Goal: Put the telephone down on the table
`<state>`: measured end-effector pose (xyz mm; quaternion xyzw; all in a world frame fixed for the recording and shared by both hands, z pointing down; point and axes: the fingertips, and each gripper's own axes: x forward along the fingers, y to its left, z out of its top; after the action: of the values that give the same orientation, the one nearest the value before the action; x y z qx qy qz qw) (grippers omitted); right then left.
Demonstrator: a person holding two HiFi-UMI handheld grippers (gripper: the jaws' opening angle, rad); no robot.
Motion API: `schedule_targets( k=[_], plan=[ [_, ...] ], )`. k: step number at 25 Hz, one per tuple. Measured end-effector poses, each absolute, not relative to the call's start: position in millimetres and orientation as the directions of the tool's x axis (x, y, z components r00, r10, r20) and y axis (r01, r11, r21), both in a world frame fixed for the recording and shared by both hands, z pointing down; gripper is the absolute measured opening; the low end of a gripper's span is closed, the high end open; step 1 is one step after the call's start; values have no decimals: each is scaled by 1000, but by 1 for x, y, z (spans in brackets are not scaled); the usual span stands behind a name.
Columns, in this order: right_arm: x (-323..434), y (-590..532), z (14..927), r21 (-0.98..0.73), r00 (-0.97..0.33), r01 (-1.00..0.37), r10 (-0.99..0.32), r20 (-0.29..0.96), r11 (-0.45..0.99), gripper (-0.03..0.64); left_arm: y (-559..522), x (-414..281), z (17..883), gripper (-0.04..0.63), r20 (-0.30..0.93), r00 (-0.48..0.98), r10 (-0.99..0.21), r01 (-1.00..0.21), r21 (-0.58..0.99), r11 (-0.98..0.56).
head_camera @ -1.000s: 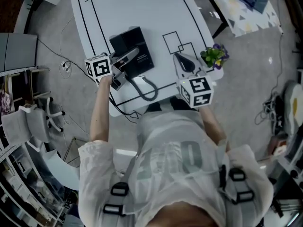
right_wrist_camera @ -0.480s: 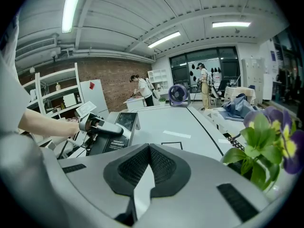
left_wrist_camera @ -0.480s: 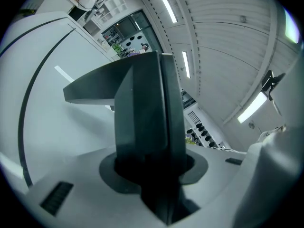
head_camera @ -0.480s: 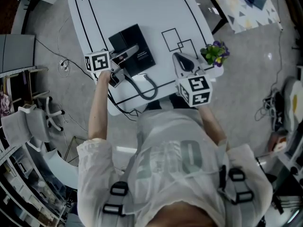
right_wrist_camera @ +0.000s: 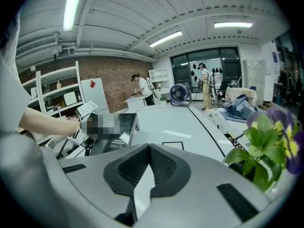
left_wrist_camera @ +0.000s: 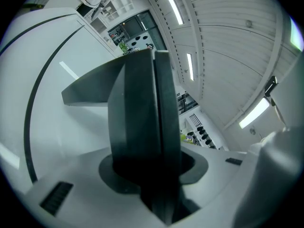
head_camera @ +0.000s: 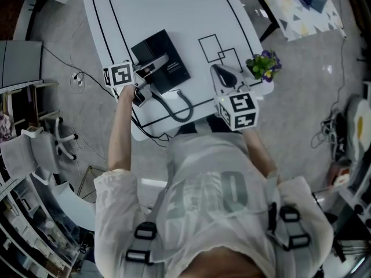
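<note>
A black telephone base (head_camera: 167,55) lies on the white table (head_camera: 174,10), left of the middle. My left gripper (head_camera: 149,71) is shut on the dark handset (head_camera: 155,66), which sits at the base's near left edge; whether it rests there or hangs just above, I cannot tell. The handset (left_wrist_camera: 142,127) fills the left gripper view, clamped between the jaws. Its black cord (head_camera: 177,106) loops toward the table's near edge. My right gripper (head_camera: 221,74) hovers at the near right of the table, and its jaws (right_wrist_camera: 148,148) are shut with nothing in them.
A potted plant with purple flowers (head_camera: 264,67) stands at the table's right edge, close to the right gripper. Black lines and small squares (head_camera: 217,50) mark the tabletop. People stand at tables far behind. Cables trail on the floor at the left.
The left gripper and handset have edged slightly away from me, toward the telephone base. The right gripper holds its place.
</note>
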<state>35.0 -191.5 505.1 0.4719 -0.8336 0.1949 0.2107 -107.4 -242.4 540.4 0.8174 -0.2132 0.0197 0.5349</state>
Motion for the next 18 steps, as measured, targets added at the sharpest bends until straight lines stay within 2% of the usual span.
schedule_targets(
  k=[12,18],
  plan=[
    [34,-189,507,-119,-462,-869,-703,541,480,8,-243,-109,542,169,264,904,-336,-370,877,-306],
    [29,-191,507,-109,-472,-860,-699,537,498,8,-244,-110,545,190,299,882,-364,-408,870,-276]
  ],
)
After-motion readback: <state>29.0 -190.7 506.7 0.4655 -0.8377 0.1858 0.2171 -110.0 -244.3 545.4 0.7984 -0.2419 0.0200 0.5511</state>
